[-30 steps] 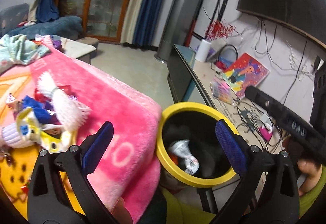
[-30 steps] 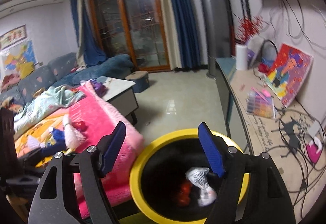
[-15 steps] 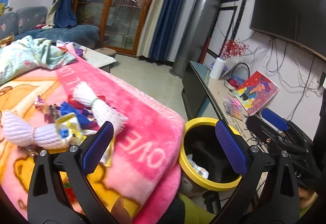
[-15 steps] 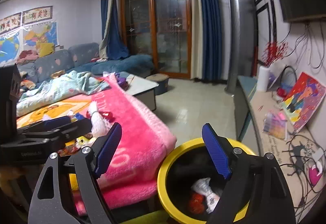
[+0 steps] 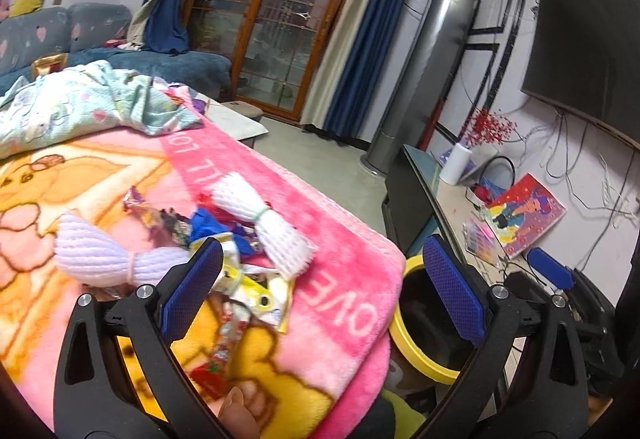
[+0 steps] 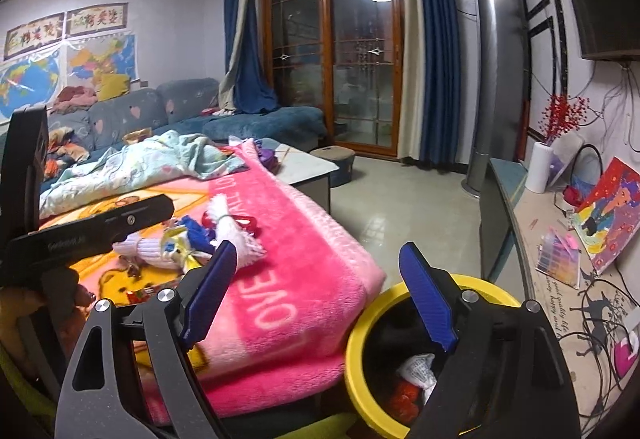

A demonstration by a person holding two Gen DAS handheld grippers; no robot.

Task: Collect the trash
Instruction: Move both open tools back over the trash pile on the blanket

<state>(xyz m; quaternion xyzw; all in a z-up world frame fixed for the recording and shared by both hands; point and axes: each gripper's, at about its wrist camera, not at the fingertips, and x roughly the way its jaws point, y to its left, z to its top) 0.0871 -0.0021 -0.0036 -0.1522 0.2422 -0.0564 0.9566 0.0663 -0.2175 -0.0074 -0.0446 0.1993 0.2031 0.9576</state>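
Bin (image 6: 360, 323) contents: right wrist view only.

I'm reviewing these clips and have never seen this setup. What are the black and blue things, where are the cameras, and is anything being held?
A person holds hand-operated tongs in each hand, with a camera on each looking along the blue fingers. The left tongs and right tongs both stand open and hold nothing. On the pink blanket lies a pile of trash: white foam nets and wrappers. Beside the blanket's edge stands a yellow-rimmed bin with some trash already inside.
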